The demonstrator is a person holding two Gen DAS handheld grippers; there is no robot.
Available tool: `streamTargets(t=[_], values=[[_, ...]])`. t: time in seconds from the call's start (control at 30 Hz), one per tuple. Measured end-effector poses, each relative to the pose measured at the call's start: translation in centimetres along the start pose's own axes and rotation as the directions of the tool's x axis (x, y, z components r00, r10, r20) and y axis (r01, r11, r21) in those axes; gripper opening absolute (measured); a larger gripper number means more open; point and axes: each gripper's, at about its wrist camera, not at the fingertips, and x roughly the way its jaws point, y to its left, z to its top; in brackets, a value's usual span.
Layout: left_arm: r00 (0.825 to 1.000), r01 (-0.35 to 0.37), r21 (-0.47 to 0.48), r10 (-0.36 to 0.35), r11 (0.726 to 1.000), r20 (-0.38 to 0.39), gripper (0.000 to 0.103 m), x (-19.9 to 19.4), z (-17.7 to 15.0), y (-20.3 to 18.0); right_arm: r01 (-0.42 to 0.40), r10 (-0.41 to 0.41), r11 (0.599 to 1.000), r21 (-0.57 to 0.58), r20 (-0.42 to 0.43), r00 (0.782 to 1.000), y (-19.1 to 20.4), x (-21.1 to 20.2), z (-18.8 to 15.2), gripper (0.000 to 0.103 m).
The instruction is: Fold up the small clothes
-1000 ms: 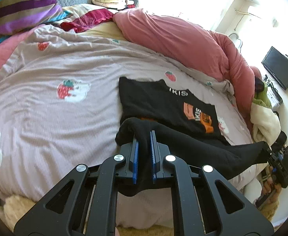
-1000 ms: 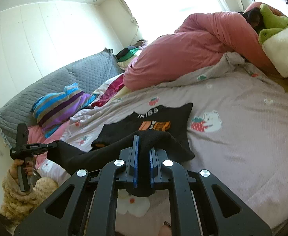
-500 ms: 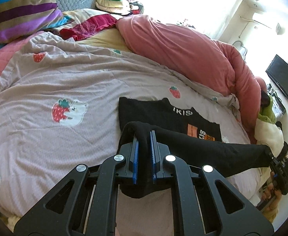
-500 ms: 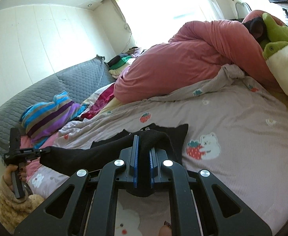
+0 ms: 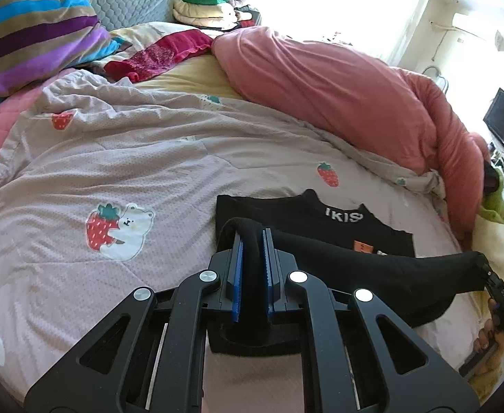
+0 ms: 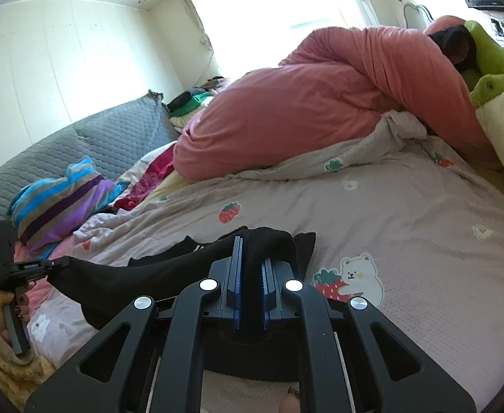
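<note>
A small black T-shirt [image 5: 286,211] with white letters and an orange print lies on the lilac strawberry bedspread [image 5: 131,158]. Its near hem is lifted and stretched taut between my two grippers. My left gripper [image 5: 252,237] is shut on one corner of the hem. My right gripper [image 6: 250,246] is shut on the other corner. The raised hem [image 5: 372,265] hangs over the shirt's lower half and hides most of the print. In the right wrist view the shirt [image 6: 142,275] runs left to the other gripper [image 6: 50,263].
A rolled pink duvet [image 5: 338,86] lies along the far side of the bed. A striped blanket [image 5: 28,38], red cloth [image 5: 162,51] and a stack of folded clothes [image 5: 203,3] sit near the grey headboard [image 6: 80,148]. A green plush toy [image 6: 493,65] is at the right.
Both grippers have carried the lifted hem forward over the shirt, towards its collar. More of the print is covered now. Both grips stay shut.
</note>
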Motion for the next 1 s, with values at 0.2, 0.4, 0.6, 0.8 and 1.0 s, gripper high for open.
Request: streamTargets(t=[0.2, 0.4, 0.6, 0.8, 1.0], values=[[0.999, -0.026, 0.000, 0.026, 1.000, -0.028, 0.004, 2.4, -0.1, 0.5, 0.024, -0.024, 1.000, 0.006, -0.038, 0.999, -0.6, 2.1, -0.4, 0.008], [0.998, -0.040, -0.009, 0.039, 0.999, -0.044, 0.004, 3.8, -0.3, 1.1, 0.047, -0.046, 0.999, 0.015, -0.072, 0.996, -1.3, 3.8, -1.0, 0.008], [0.996, -0.091, 0.005, 0.091, 0.996, -0.025, 0.009, 4.5, -0.4, 1.4, 0.076, -0.071, 0.996, 0.042, -0.109, 0.991, -2.1, 5.2, -1.6, 0.012], [0.995, -0.097, 0.021, 0.097, 0.995, 0.004, 0.019, 3.1, -0.6, 1.4, 0.075, -0.067, 0.994, 0.080, -0.102, 0.993, -2.8, 4.7, -2.0, 0.045], [0.994, -0.106, 0.062, 0.105, 0.992, 0.027, 0.034, 1.9, -1.4, 0.5, 0.069, -0.065, 0.996, 0.054, -0.078, 0.995, -1.8, 3.2, -2.1, 0.055]])
